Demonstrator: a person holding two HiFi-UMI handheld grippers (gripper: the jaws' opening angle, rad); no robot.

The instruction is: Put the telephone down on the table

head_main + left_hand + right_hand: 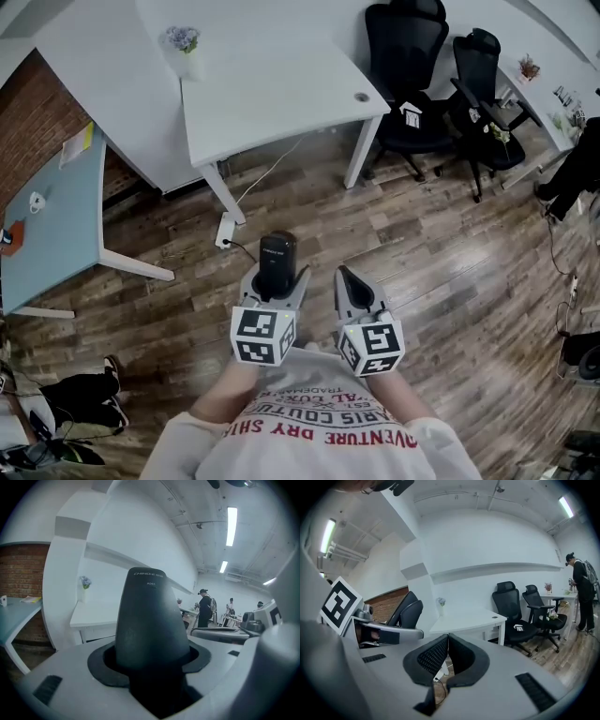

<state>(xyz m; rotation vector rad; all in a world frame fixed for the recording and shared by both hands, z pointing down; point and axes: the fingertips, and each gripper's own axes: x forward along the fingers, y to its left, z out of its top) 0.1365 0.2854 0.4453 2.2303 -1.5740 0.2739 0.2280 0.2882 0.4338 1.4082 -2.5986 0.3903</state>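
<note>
The telephone (pixel 277 251) sits between the jaws of the left gripper (pixel 278 274), over the floor (pixel 450 262) on the near side of the table (pixel 272 103), with the right gripper (pixel 345 277) just to its right. A vase (pixel 185 49) stands on the table's far left part, and a power strip (pixel 225 231) lies by its near left leg. Two chairs (pixel 408 66) stand right of the table, and a second table (pixel 52 216) lies at the left edge.

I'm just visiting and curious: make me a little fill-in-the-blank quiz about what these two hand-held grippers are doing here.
The left gripper is clamped on a black ____.
The right gripper has shut jaws and holds ____.
The table bearing the flower vase is ____ in colour.
Missing words: telephone; nothing; white.
</note>
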